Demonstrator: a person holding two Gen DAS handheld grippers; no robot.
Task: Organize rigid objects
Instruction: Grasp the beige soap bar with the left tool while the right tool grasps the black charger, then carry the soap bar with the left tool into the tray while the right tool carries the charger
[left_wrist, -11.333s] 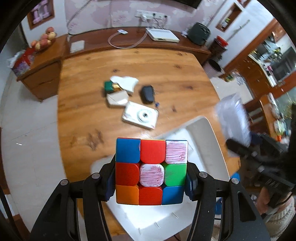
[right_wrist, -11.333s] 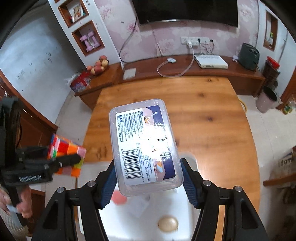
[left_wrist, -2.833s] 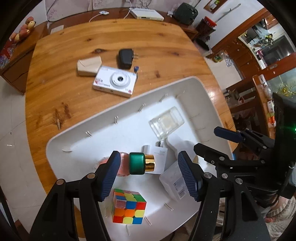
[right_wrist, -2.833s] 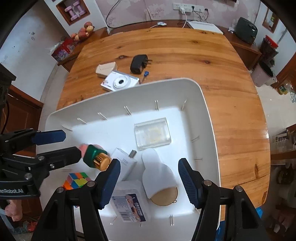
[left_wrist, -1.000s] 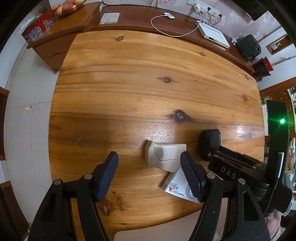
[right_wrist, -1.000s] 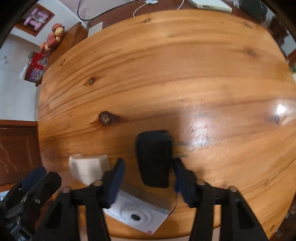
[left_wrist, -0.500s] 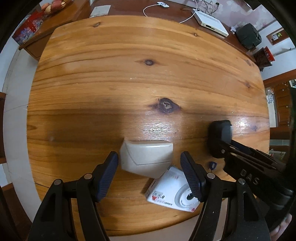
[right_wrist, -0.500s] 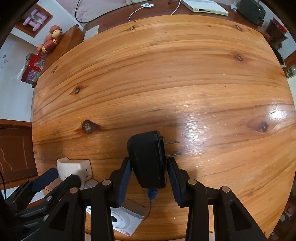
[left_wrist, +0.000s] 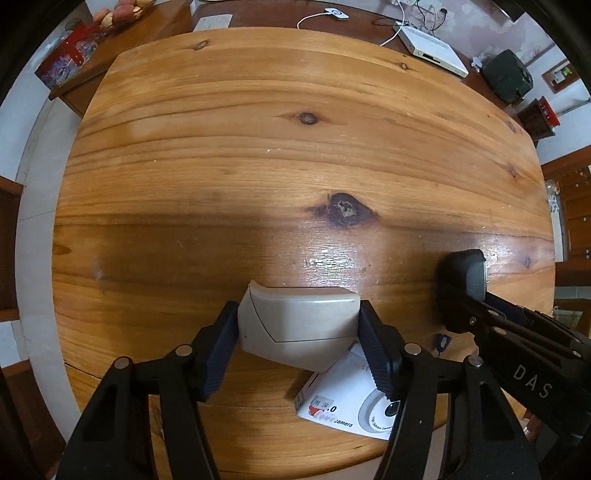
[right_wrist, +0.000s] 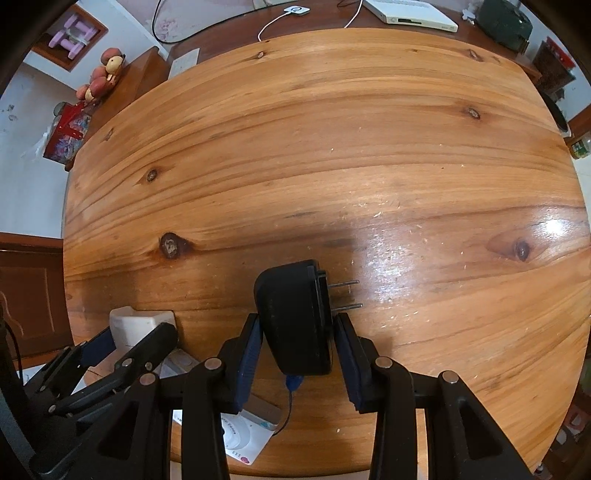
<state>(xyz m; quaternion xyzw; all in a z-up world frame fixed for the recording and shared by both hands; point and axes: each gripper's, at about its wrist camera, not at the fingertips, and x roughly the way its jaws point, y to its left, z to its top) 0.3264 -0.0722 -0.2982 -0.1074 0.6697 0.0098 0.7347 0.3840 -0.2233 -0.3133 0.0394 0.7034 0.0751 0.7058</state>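
The white camera (left_wrist: 351, 398) lies flat on the wooden table (left_wrist: 258, 147) and is the only thing here with much print: its face reads "camera" in red beside a small red mark, with more curved lettering round the lens ring that is too small to read. The right gripper's (left_wrist: 461, 295) arm carries the raised letters "DAS" in the left wrist view. Just beyond the camera, overlapping its far edge, sits the cream wedge-shaped box (left_wrist: 297, 326); the left gripper (left_wrist: 297, 343) has just been closing and its 2 blue pads now sit against the box's 2 short ends, clamped on it. To the right of the camera, the black plug adapter (right_wrist: 293, 317) is pinched between the right gripper (right_wrist: 297, 350) pads, which press on its flanks, its 2 metal prongs pointing right and clear of the pad. A thin cord with a blue tip (right_wrist: 293, 382) runs from the adapter's near end down to the camera. Beyond the camera the tabletop is bare wood all the way to its far edge, with a dark knot (left_wrist: 345, 208) the only mark, and to the right of the adapter it is equally bare. The camera itself lies close to the table's near edge. Past the far edge stands a low sideboard with a white set-top box (right_wrist: 410, 16).
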